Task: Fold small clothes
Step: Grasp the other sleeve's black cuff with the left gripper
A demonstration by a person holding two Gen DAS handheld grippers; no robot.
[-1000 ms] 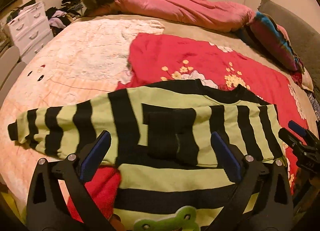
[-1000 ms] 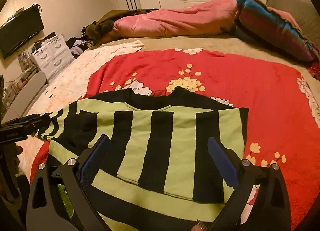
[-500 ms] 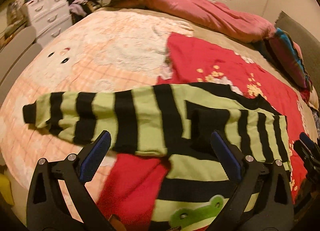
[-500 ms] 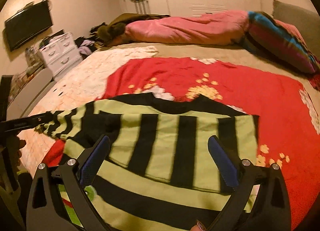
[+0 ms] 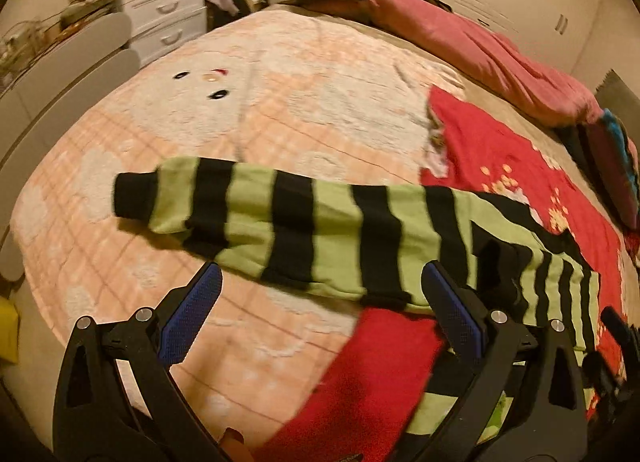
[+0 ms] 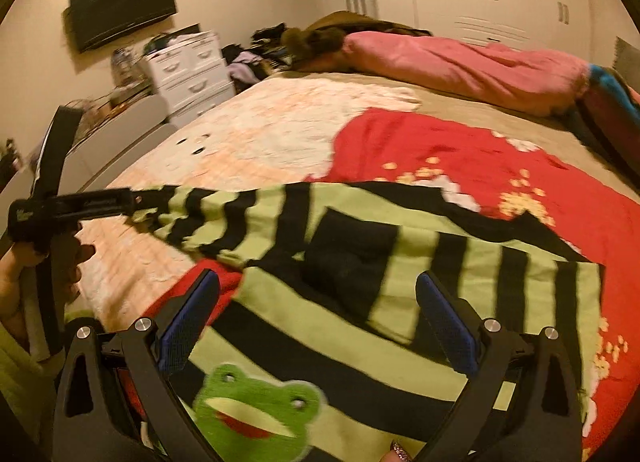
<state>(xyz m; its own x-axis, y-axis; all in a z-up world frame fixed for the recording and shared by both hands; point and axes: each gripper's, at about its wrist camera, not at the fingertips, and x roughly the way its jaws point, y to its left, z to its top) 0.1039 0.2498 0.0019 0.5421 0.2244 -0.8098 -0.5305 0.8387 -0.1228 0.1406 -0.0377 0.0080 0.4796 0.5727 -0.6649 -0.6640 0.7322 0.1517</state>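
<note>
A green-and-black striped sweater [image 6: 400,262] lies flat on the bed, with a frog patch [image 6: 256,410] near its hem. One sleeve is folded across the chest, its black cuff [image 6: 348,262] on the body. The other sleeve [image 5: 280,221] stretches out to the left over the peach blanket. My left gripper [image 5: 322,290] is open, a little short of that sleeve's lower edge. My right gripper [image 6: 318,294] hovers open over the sweater's lower body. In the right wrist view, a hand holds the left gripper [image 6: 132,197] by the sleeve's end. Both grippers hold nothing.
Under the sweater lie a red floral blanket [image 6: 460,149] and a peach blanket [image 5: 240,101]. A pink duvet [image 6: 460,61] and pillows [image 5: 612,157] line the far side. White drawers [image 6: 188,69], a wall TV [image 6: 120,5] and clothes piles stand beyond the bed's left edge.
The left gripper has swung left, from over the sweater's body to the outstretched sleeve. The right gripper has turned left and drawn back, bringing the frog patch into view. Both stayed open.
</note>
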